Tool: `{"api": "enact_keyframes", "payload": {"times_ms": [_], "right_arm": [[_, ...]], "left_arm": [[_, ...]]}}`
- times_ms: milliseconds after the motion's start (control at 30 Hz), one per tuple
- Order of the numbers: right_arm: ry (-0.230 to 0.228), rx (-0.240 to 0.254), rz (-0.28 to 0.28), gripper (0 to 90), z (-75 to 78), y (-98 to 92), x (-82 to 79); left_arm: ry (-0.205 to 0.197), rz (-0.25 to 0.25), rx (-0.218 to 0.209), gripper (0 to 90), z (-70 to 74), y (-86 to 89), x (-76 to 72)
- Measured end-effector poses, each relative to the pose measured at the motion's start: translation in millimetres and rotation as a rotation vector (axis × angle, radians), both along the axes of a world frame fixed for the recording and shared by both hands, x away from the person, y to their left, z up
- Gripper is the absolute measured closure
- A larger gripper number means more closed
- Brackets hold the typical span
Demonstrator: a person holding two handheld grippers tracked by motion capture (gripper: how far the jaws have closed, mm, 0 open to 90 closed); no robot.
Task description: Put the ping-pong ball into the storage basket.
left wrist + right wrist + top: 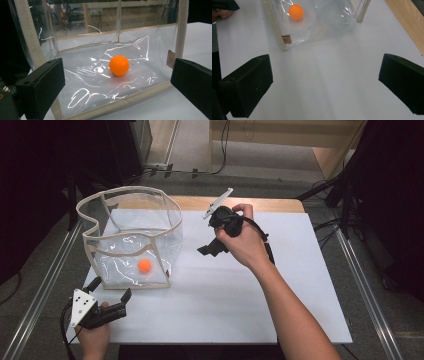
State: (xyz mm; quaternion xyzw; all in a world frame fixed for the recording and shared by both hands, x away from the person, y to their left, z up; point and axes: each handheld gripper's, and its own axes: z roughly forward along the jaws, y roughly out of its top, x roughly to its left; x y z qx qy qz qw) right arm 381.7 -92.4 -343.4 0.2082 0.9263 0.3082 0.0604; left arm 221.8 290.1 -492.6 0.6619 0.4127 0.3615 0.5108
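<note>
From above, you are working at a white-topped bench [225,300] where a clear plastic bag [131,240] with cream fabric edging is standing open-mouthed. An orange ball [144,265] is lying on the bag's floor, near its front wall. You are holding your left gripper [111,296] just in front of the bag's near left corner, jaws spread apart and gripping nothing. You are raising your right gripper [212,247] to the right of the bag, well apart from it; its jaws are parted too.

Along the left gripper [115,82], you are looking straight through the bag's [100,85] clear front wall. The ball [119,65] is sitting inside, between the two wide-set black jaws and beyond them.

Along the right gripper [322,85], you are looking down on bare bench [324,82] between two empty, wide-apart jaws. The bag [324,22] is standing beyond them, with the ball [296,12] inside it.
</note>
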Motion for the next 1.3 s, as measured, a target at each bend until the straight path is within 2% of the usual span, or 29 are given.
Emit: {"api": "enact_keyframes", "payload": {"times_ms": [800,1033,1300], "right_arm": [[0.027,0.009,-0.027,0.0,-28.2,-22.2,-10.7],[0.027,0.022,-0.033,0.0,-36.5,-30.5,-13.9],[0.004,0.038,-0.051,0.0,-44.4,-40.3,-20.3]], "left_arm": [[0.000,-0.001,-0.002,0.0,0.0,0.2,-0.1],[0.001,-0.001,-0.001,0.0,0.0,0.2,-0.1],[0.001,-0.001,-0.001,0.0,-0.1,-0.1,-0.2]]}}
